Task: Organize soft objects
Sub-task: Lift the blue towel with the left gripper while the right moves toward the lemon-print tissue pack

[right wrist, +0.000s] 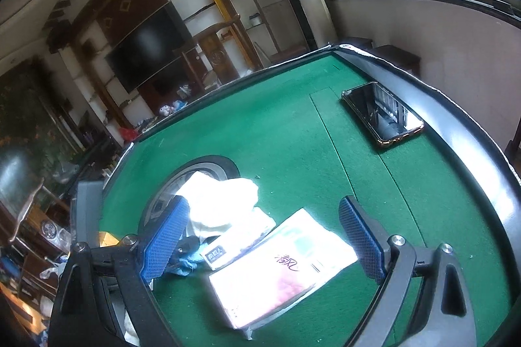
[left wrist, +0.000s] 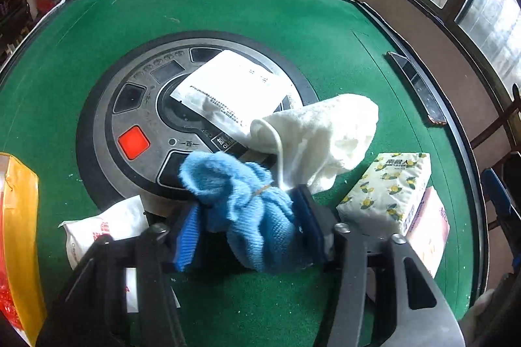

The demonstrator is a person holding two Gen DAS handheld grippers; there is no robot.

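Blue terry cloth (left wrist: 247,210) sits bunched at lower centre, clamped between the left gripper (left wrist: 249,233) pads. Right gripper (right wrist: 263,241) gapes wide, holding nothing, above the pink tissue pack (right wrist: 280,272) on green felt table (right wrist: 293,135).

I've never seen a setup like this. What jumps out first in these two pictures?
A bunched sky-blue terry cloth is pinched between the blue-padded left gripper, low in the left wrist view. Behind it, a crumpled white towel lies partly on the round grey control panel in the middle of the green felt table. The right gripper hovers open over a pink-and-white tissue pack.
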